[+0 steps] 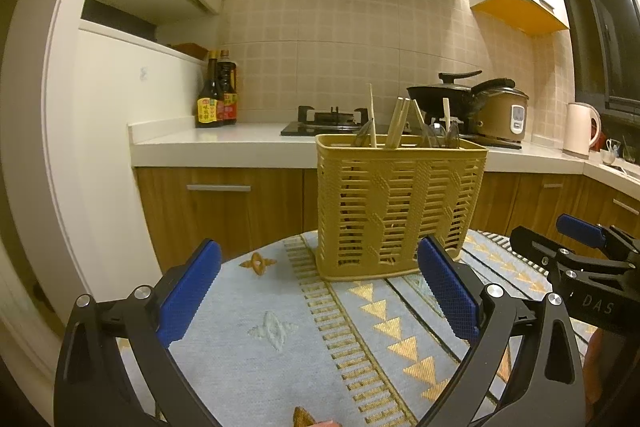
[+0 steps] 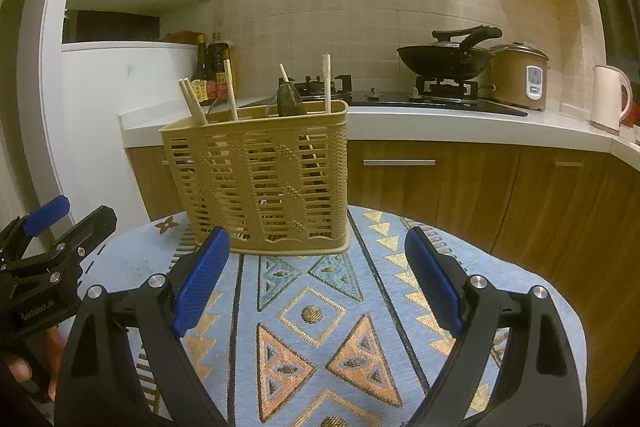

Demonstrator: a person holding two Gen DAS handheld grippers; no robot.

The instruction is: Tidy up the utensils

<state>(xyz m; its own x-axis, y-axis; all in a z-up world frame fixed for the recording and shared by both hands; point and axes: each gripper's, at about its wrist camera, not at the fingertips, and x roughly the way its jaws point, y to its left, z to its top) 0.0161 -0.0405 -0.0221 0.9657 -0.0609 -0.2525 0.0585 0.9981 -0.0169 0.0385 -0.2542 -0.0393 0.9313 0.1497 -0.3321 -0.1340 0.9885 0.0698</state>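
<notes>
Item: yellow utensil basket, upright on my patterned surface, centre frame, holding chopsticks and spoons. My left hand-held gripper: jaws apart, empty, basket just beyond its fingertips. My right hand-held gripper: jaws apart, empty, basket ahead, upper left of its view.

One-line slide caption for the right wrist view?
Right gripper open and empty over the patterned tablecloth, facing a yellow utensil basket holding chopsticks and spoons.
</notes>
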